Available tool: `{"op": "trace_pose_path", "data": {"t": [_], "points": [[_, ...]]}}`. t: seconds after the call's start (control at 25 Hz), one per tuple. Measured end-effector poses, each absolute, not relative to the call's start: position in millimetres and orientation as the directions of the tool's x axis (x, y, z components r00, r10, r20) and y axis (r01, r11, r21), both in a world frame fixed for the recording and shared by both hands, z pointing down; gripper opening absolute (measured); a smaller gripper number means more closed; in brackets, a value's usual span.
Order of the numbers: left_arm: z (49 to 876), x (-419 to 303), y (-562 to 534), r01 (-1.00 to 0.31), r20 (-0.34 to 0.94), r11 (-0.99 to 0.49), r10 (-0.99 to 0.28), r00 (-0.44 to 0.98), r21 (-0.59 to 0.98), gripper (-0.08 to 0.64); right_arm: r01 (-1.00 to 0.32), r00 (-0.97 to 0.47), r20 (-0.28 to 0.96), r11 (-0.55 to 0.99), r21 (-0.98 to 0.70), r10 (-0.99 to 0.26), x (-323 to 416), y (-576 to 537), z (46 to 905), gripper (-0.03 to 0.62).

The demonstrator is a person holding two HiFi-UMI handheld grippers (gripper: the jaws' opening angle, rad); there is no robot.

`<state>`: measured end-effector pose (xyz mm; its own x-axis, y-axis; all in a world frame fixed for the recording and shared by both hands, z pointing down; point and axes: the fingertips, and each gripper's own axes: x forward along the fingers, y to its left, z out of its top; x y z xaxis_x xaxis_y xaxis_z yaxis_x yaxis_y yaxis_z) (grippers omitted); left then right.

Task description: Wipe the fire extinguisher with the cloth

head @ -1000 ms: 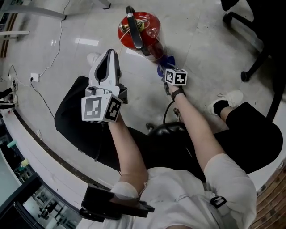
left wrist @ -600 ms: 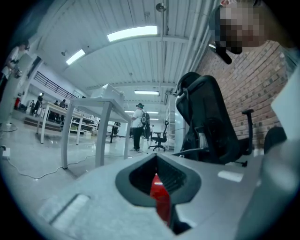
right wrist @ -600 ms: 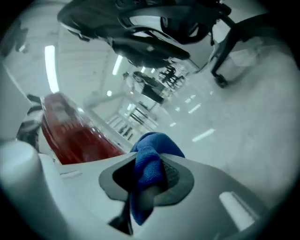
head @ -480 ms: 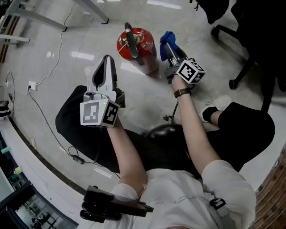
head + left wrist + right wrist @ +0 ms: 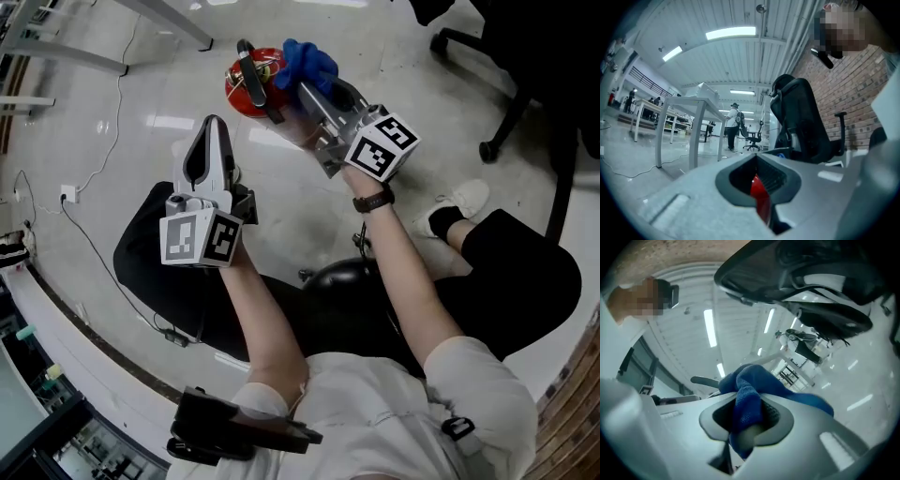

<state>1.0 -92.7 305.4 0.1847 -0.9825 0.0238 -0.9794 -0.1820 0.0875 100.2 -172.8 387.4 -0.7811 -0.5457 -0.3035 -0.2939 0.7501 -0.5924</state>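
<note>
The fire extinguisher (image 5: 242,86) stood upright on the glossy floor (image 5: 112,141), its black handle (image 5: 253,67) across the top. The blue cloth (image 5: 306,60) bunched just beside that handle, at the red body's right; whether it touched, you couldn't tell. Your right gripper (image 5: 309,90) had its jaws clamped on the cloth (image 5: 746,401), the fabric spilling out past the fingertips. Your left gripper (image 5: 210,129) hung near the extinguisher's left side, apart from it, jaws pressed together on nothing, with red showing through the gap beyond them.
</note>
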Motion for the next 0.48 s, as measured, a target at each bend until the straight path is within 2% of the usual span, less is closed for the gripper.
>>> {"op": "trace_pose_path", "data": {"t": [0.08, 0.28, 0.36, 0.48], "points": [[309, 4, -95, -0.977, 0.039, -0.194, -0.979, 0.198, 0.087, 0.002, -0.310, -0.739, -0.277, 0.675, -0.670, -0.614, 107, -179, 416, 0.064], [322, 14, -97, -0.972, 0.076, -0.226, -0.970, 0.231, 0.064, 0.002, -0.427, -0.744, 0.021, 0.451, -0.784, -0.668, 103, -195, 547, 0.061], [327, 17, -97, -0.972, 0.092, -0.230, -0.968, 0.234, 0.054, 0.002, -0.466, -0.749, 0.166, 0.331, -0.821, -0.642, 101, -188, 613, 0.061], [328, 18, -98, -0.977, 0.093, -0.213, -0.972, 0.214, 0.025, 0.002, -0.527, -0.774, 0.354, 0.225, -0.820, -0.525, 95, -161, 703, 0.063]]}}
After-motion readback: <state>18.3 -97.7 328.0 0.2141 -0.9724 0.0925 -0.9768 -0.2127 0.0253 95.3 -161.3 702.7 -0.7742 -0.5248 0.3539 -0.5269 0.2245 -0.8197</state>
